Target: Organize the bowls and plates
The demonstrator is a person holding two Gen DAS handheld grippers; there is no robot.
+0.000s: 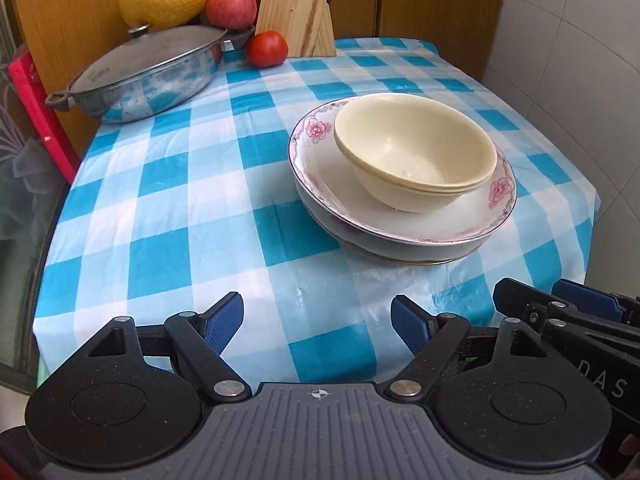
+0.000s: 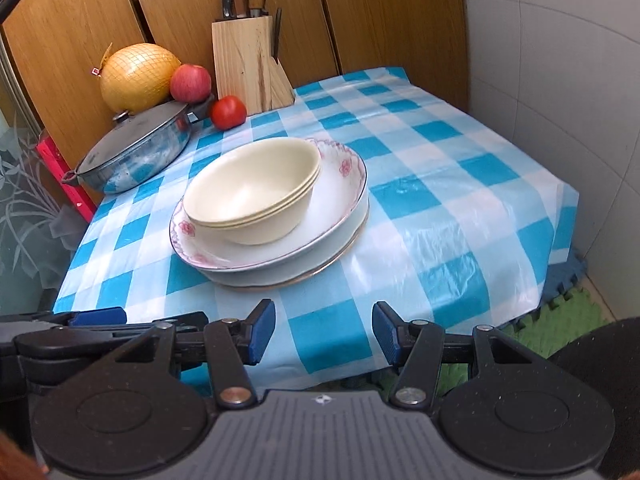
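Nested smooth cream bowls [image 1: 414, 156] rest on stacked glossy floral-rimmed plates [image 1: 472, 210]; left gripper [image 1: 318, 316] and right gripper [image 2: 324, 330] both empty, jaws apart.

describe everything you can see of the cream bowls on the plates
The cream bowls look like two or three nested together, their rims showing as close parallel lines. Plain, matte, plastic-looking, empty and upright, they tilt slightly. They sit off-centre in the top floral plate, which has pink flowers and a thin dark rim. That plate rests on a stack of other plates on the blue checked tablecloth. Nothing else touches the bowls.
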